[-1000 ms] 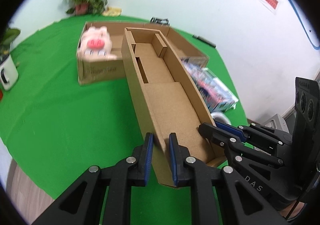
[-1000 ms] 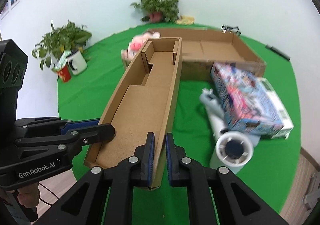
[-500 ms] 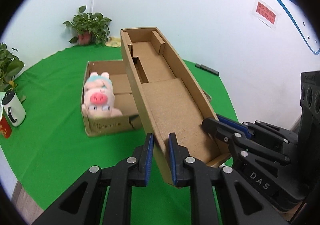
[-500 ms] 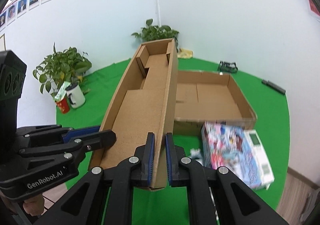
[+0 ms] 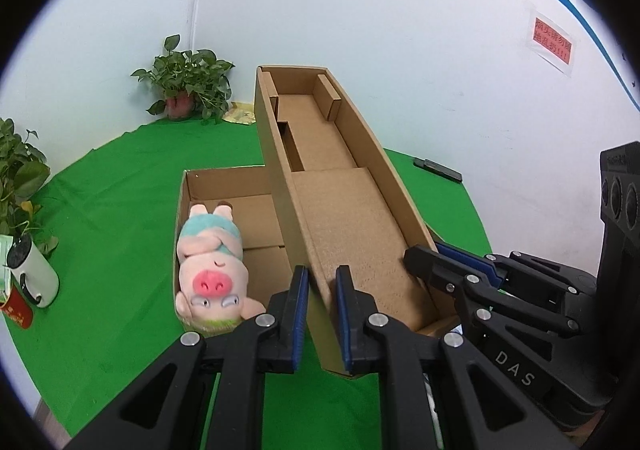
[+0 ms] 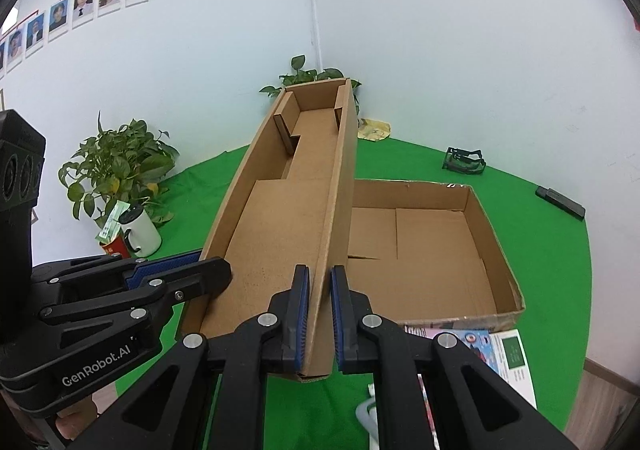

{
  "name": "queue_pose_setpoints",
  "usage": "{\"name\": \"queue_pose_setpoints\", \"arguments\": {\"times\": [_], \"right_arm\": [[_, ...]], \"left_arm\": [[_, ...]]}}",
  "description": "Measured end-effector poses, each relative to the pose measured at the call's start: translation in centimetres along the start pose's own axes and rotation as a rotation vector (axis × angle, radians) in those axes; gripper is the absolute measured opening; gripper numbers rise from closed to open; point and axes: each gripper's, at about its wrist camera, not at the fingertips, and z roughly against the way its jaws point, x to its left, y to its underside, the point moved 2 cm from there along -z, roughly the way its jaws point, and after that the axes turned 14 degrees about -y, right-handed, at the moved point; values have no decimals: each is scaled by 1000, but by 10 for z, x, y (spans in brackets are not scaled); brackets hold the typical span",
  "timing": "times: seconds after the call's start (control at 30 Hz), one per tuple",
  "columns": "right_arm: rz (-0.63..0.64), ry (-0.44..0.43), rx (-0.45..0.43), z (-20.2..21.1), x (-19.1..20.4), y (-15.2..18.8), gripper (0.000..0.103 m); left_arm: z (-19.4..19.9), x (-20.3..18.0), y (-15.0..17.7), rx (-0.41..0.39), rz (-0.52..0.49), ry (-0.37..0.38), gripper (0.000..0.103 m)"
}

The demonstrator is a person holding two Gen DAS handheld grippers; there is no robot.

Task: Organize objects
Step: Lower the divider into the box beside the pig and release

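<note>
Left gripper (image 5: 322,314) clamped on left side wall of long cardboard tray (image 5: 344,217), blue pads flat against wall, one inside, one outside. Right gripper (image 6: 318,316) pinching opposite side wall of same tray, jaws nearly together. Both pointing forward and angled downward, side by side, roughly parallel. Right gripper's black linkage arms showing at right edge of left wrist view; left gripper's at left edge of right wrist view. Bit of hand (image 6: 64,426) under left gripper body.
</note>
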Motion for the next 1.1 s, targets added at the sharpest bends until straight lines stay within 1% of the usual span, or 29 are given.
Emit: {"name": "queue_pose_setpoints", "arguments": {"times": [0.07, 0.17, 0.23, 0.3, 0.4, 0.5, 0.63, 0.67, 0.73, 0.8, 0.87, 0.97, 1.1], "right_arm": [[-14, -6, 11, -15, -9, -10, 9], [-38, -23, 44, -45, -24, -22, 9], [-60, -39, 68, -65, -37, -28, 9], [-82, -55, 94, -87, -52, -32, 9], [-100, -59, 127, -114, -68, -30, 9], [-108, -56, 169, -147, -85, -25, 9], [-143, -61, 228, -187, -105, -4, 9], [-151, -70, 228, -195, -111, 0, 9], [-140, -71, 230, -200, -115, 7, 9], [-126, -68, 227, -207, -119, 8, 9], [-119, -68, 225, -211, -119, 8, 9], [-126, -81, 239, -220, -124, 7, 9], [-126, -85, 266, -230, -125, 6, 9]], "left_arm": [[-10, 1, -6, 5, 0, -11, 12], [-29, 1, -14, 16, -17, -51, 12], [-45, 4, -16, 39, -12, -63, 12], [-63, 8, -16, 69, 4, -60, 12], [-87, 14, -15, 113, 25, -58, 12], [-112, 16, -12, 150, 20, -78, 11], [-141, 14, 2, 218, 20, -93, 11], [-146, 15, 6, 227, 27, -96, 12], [-150, 18, 7, 231, 40, -93, 12], [-152, 20, 6, 236, 62, -95, 12], [-155, 20, 6, 236, 63, -106, 12], [-164, 26, 5, 259, 96, -103, 12], [-174, 27, 6, 291, 97, -125, 11]]}}
